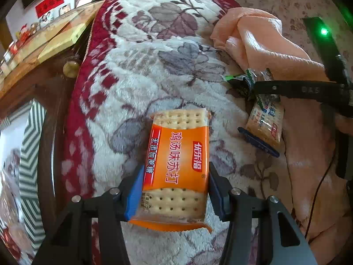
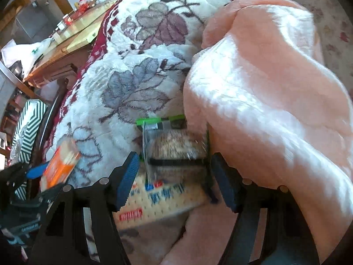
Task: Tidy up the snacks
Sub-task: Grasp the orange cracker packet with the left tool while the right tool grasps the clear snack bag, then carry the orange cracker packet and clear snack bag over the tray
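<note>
One orange cracker pack (image 1: 176, 165) sits clamped in the left gripper (image 1: 175, 190), long axis running up the frame (away from the camera). The right gripper (image 2: 174, 176) stands wide around a green-edged snack pack (image 2: 174, 141) at centre frame.

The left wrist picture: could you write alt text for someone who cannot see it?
An orange cracker packet is clamped between the two blue-padded fingers of the left gripper, above a fluffy white floral blanket. To the right, the right gripper reaches over a blue cracker packet beside a peach blanket.
</note>
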